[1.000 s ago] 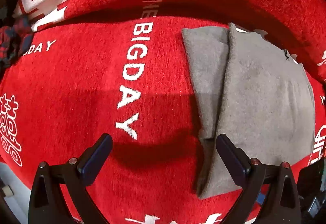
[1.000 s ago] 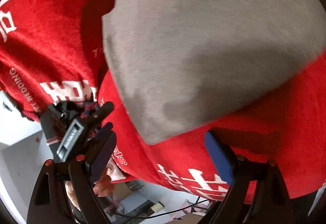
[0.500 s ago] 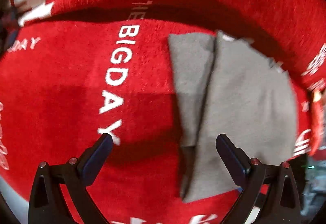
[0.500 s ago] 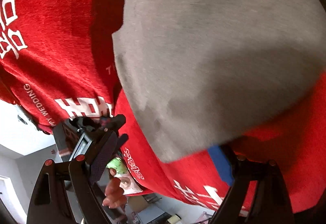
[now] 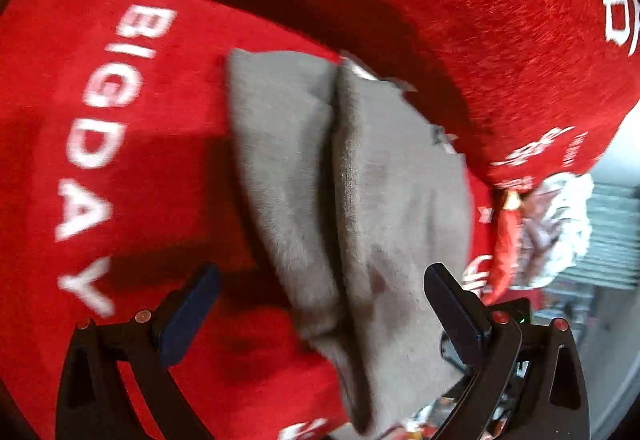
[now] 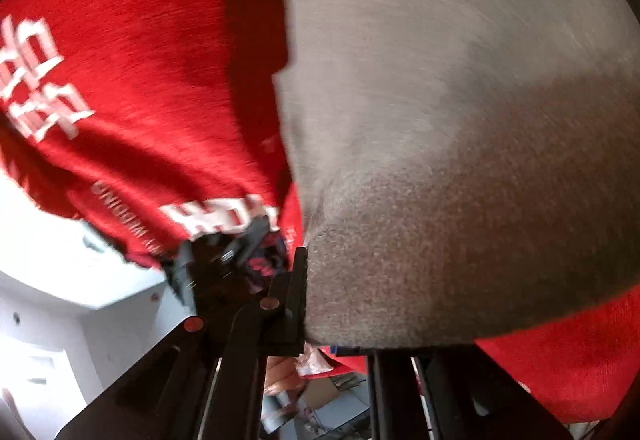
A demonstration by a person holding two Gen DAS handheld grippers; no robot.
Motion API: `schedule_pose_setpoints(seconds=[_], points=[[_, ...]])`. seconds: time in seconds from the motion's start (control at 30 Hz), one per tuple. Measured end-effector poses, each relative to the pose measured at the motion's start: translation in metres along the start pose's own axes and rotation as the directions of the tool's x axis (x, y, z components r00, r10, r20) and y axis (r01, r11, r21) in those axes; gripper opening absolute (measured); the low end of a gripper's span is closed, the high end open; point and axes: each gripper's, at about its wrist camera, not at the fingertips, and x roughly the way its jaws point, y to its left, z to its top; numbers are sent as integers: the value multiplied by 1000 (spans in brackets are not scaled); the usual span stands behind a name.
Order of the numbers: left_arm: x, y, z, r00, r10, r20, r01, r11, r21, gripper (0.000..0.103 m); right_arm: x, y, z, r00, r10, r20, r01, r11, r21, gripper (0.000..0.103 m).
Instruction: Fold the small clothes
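Left wrist view shows one grey cloth lying on one big red blanket. The cloth is soft and fuzzy, with a long fold line running down it, so one narrow flap sits beside a wider part. The blanket is fluffy too, with white letters "BIG DAY" printed on it. The left tongs stand wide open with nothing in them. The near end of the cloth lies between the two black fingers, closer to the right-hand one, but they do not touch it. A crumpled white thing sits past the blanket's edge, off to the right of these tongs.

Right wrist view shows the same grey cloth filling most of the picture, just ahead of the right tongs. These tongs have just been closing, and now they pinch the near corner of the cloth. A second ago they were wide open with that corner loose between them. In the left view the cloth sat a bit further to the right before, and the picture is now more blurry and tilted.
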Motion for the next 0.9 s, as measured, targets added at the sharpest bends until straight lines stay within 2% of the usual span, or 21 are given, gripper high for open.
schedule_pose_setpoints(seconds=[0.1, 0.17, 0.27, 0.3, 0.33, 0.37, 0.4, 0.43, 0.47, 0.5, 0.53, 0.57, 0.6, 0.63, 0.67, 0.7, 0.73, 0.77, 0.8, 0.87, 0.9], points=[[13, -10, 11, 996, -89, -12, 88, 996, -30, 101, -6, 15, 5, 1000, 11, -16, -12, 999, -43, 8], [20, -23, 18, 995, -99, -8, 99, 995, -21, 101, -5, 19, 5, 999, -22, -32, 19, 996, -83, 8], [39, -47, 25, 1000, 6, -11, -5, 999, 43, 99, 4, 20, 4, 993, -92, -71, 83, 989, -121, 8], [47, -55, 25, 998, 60, -17, -58, 996, 72, 86, 6, 18, 2, 989, -119, -87, 108, 986, -127, 8], [51, -58, 25, 995, 99, -24, -97, 991, 91, 79, 9, 18, -1, 979, -169, -111, 152, 978, -146, 9], [60, -62, 24, 985, 171, -34, -165, 979, 120, 74, 10, 19, -5, 961, -238, -144, 210, 960, -184, 13], [63, -64, 24, 980, 195, -39, -189, 973, 131, 74, 9, 18, -9, 942, -292, -163, 254, 942, -218, 15], [67, -64, 22, 975, 217, -41, -209, 967, 144, 74, 8, 21, -13, 907, -379, -185, 322, 905, -277, 22], [69, -66, 19, 970, 240, -38, -232, 960, 160, 74, 5, 24, -15, 882, -430, -194, 358, 878, -318, 28], [70, -67, 16, 965, 260, -34, -250, 953, 171, 74, -5, 29, -16, 864, -468, -187, 382, 850, -361, 28], [72, -68, 15, 960, 279, -31, -269, 946, 178, 74, -16, 34, -14, 862, -479, -163, 394, 838, -379, 28], [74, -69, 13, 955, 296, -23, -287, 941, 180, 67, -24, 37, -10, 863, -485, -138, 405, 830, -384, 28], [76, -71, 13, 948, 317, -9, -310, 933, 182, 52, -36, 42, -4, 864, -496, -87, 429, 817, -386, 28], [78, -73, 11, 938, 346, 5, -341, 922, 186, 45, -49, 47, 7, 860, -510, -13, 467, 797, -383, 27], [79, -74, 11, 930, 367, 16, -364, 913, 185, 37, -56, 50, 16, 849, -526, 41, 500, 778, -379, 19], [80, -76, 11, 929, 369, 24, -367, 913, 179, 31, -61, 53, 29, 832, -546, 97, 539, 755, -373, 14], [76, -76, 13, 926, 376, 37, -376, 910, 175, 28, -61, 54, 37, 820, -558, 124, 560, 739, -375, 9], [76, -80, 12, 919, 391, 50, -393, 901, 182, 27, -57, 55, 45, 796, -583, 159, 593, 702, -395, 9], [76, -85, 10, 911, 407, 66, -412, 891, 191, 24, -51, 57, 50, 782, -599, 174, 610, 676, -413, 9], [76, -94, 6, 901, 424, 95, -434, 876, 208, 22, -30, 52, 58, 741, -647, 182, 641, 598, -482, 8], [75, -99, 5, 900, 422, 104, -435, 876, 210, 22, -24, 47, 57, 723, -666, 181, 651, 569, -502, 7]])
